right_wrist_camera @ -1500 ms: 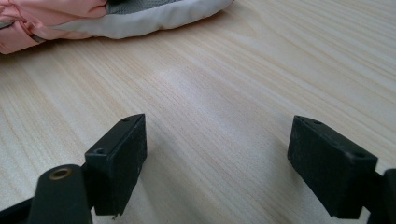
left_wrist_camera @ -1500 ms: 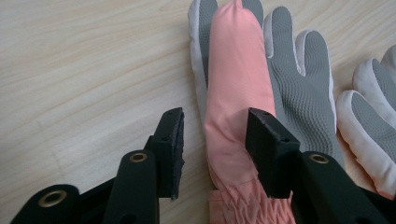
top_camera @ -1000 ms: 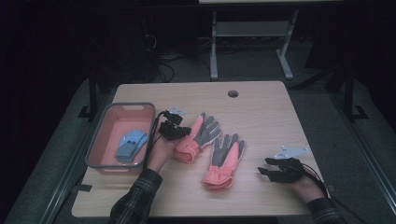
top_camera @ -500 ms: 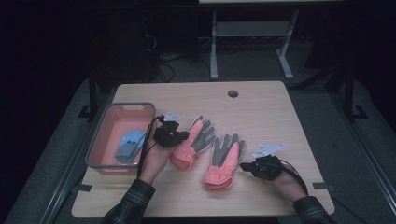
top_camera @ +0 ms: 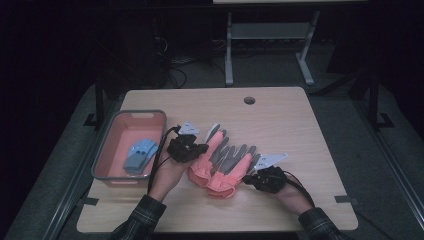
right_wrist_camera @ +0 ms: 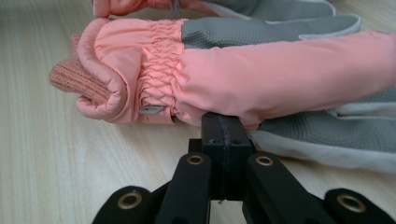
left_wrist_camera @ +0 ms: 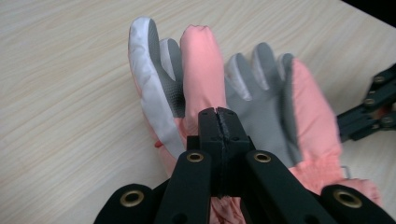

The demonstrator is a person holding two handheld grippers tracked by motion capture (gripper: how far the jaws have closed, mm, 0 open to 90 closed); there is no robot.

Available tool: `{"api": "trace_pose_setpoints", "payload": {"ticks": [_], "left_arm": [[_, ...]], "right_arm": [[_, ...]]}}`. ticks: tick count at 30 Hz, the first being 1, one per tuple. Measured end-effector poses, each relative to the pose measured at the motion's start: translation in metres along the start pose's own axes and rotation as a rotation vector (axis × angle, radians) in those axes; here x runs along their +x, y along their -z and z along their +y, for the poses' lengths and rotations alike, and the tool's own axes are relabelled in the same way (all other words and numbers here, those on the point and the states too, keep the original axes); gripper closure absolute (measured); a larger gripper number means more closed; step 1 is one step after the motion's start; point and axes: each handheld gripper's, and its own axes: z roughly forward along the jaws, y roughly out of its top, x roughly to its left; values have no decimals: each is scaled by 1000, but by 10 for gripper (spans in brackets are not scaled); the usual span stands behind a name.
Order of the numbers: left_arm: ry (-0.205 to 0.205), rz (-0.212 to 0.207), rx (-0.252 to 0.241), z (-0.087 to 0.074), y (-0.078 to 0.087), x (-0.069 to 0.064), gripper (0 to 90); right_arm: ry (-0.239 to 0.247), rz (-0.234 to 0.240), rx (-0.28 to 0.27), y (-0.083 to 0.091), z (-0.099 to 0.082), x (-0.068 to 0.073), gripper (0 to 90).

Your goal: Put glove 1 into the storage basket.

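on the desk [top_camera: 280,115] from above, two salmon-and-grey ski gloves [top_camera: 222,162] lie side by side, touching, apparently nudged together into a pair. a grey bin [top_camera: 107,150] with a blue item [top_camera: 140,154] sits at the left. each forearm reaches in low, one hand at either flank of the gloves. along the left tool [left_wrist_camera: 218,122], jaws pressed together, nothing pinched, tip against the nearer glove's thumb side. along the right tool [right_wrist_camera: 225,127], jaws have just been closing and meet empty, butted against the cuff [right_wrist_camera: 140,79], likely to shove it.
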Motion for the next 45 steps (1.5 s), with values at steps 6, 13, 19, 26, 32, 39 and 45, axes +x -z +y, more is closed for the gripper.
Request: {"api": "trace_pose_setpoints", "payload": {"ticks": [6, 13, 19, 26, 32, 39, 45], "left_arm": [[-66, -43, -22, 7, -4, -15, 900], [-129, -89, -5, 10, -13, -37, 900], [-158, -164, 1, 11, -20, -53, 899], [-143, -264, -19, 11, -27, -65, 897], [-131, -295, -69, 15, -21, -65, 896], [-77, -327, -77, 15, -27, -47, 896], [-77, -346, -112, 21, -25, -47, 896]], "right_arm": [[-2, 2, -19, -4, 9, 3, 900], [-4, 10, -17, -8, 11, 5, 900], [-4, 14, -6, -8, 9, 5, 900], [-9, 15, 2, -8, 7, 4, 900], [-13, 14, 8, -6, 5, 3, 900], [-12, 4, 25, -6, 0, 0, 900], [-24, 0, 22, -3, 0, -1, 900]]}}
